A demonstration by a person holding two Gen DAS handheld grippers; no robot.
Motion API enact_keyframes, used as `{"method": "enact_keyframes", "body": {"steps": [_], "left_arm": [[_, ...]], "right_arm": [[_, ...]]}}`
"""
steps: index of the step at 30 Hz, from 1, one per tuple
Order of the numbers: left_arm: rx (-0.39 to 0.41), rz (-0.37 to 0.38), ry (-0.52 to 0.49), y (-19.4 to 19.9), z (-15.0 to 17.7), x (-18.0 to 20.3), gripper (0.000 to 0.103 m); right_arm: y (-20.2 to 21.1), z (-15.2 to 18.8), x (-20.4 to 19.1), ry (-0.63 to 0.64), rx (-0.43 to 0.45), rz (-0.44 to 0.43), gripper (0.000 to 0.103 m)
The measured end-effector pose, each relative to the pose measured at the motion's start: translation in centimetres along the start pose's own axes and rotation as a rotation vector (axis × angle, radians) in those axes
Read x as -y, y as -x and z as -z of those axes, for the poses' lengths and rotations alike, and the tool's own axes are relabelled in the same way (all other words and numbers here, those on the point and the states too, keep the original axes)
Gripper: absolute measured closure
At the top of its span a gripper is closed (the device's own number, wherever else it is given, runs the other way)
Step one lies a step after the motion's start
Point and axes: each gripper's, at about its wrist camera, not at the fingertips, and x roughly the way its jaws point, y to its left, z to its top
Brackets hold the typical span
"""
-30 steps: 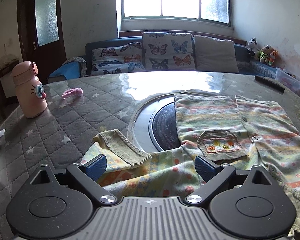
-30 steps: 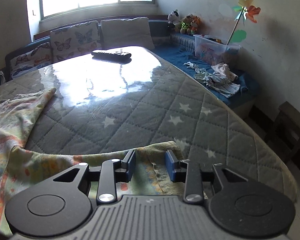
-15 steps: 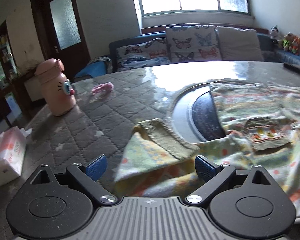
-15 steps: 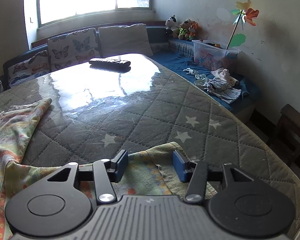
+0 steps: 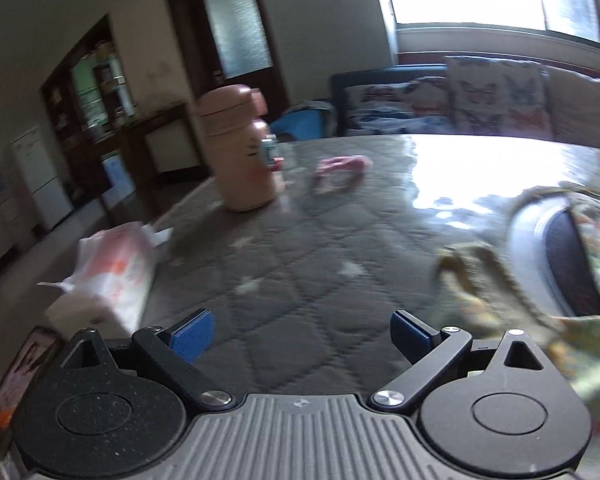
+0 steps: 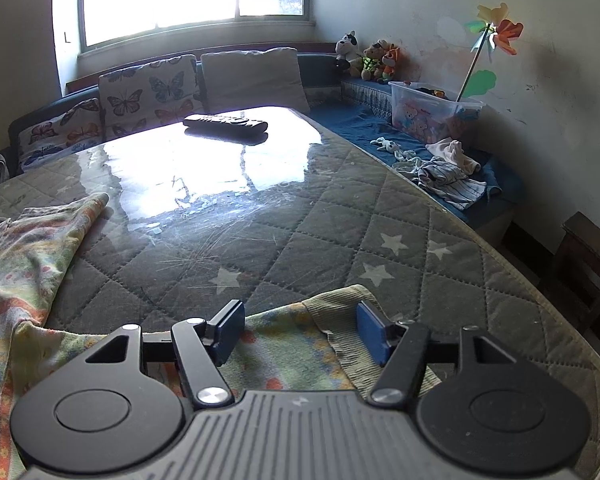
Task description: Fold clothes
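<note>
A pale patterned child's garment lies spread on the quilted grey table. Its right sleeve with a ribbed cuff lies flat under my right gripper, which is open with one finger on each side of the cuff. In the blurred left wrist view the garment sits at the far right, with its left sleeve cuff folded over. My left gripper is open and empty over bare table, to the left of that sleeve.
A pink bottle, a small pink item and a tissue pack stand on the table's left part. A round inset plate sits under the garment. A black remote lies at the far edge. The table edge runs along the right.
My left gripper has swung left, away from the left sleeve, now over bare table. My right gripper has opened wider over the right sleeve cuff and let it lie.
</note>
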Motion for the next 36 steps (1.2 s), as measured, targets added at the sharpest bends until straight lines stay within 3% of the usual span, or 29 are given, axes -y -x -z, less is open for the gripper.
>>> {"method": "enact_keyframes", "body": {"steps": [4, 15, 20, 23, 25, 27, 32, 36], "left_arm": [[0.035, 0.045, 0.010, 1.3, 0.1, -1.6, 0.006], [0.129, 0.346, -0.260, 5.2, 1.5, 4.7, 0.007], [0.148, 0.348, -0.412, 5.3, 2.5, 8.3, 0.009], [0.137, 0.347, -0.420, 4.6, 2.4, 8.9, 0.022], [0.124, 0.357, -0.404, 4.0, 2.3, 8.7, 0.036], [0.116, 0.365, -0.389, 3.6, 2.1, 8.2, 0.058], [0.120, 0.348, -0.280, 3.1, 1.3, 5.5, 0.091], [0.093, 0.265, -0.144, 1.9, 0.2, 2.3, 0.099]], "right_arm": [[0.0, 0.1, 0.0, 0.001, 0.000, 0.002, 0.039], [-0.3, 0.0, -0.2, 0.001, -0.007, -0.007, 0.028], [-0.4, -0.1, -0.2, 0.003, -0.009, -0.013, 0.026], [-0.4, 0.0, -0.4, 0.008, -0.010, -0.017, 0.019], [-0.5, 0.0, -0.5, 0.009, -0.010, -0.016, 0.018], [-0.6, -0.1, -0.5, 0.010, -0.010, -0.016, 0.016], [-0.6, 0.0, -0.5, 0.011, -0.012, -0.013, 0.015], [-0.6, 0.0, -0.6, 0.012, -0.012, -0.013, 0.015]]}}
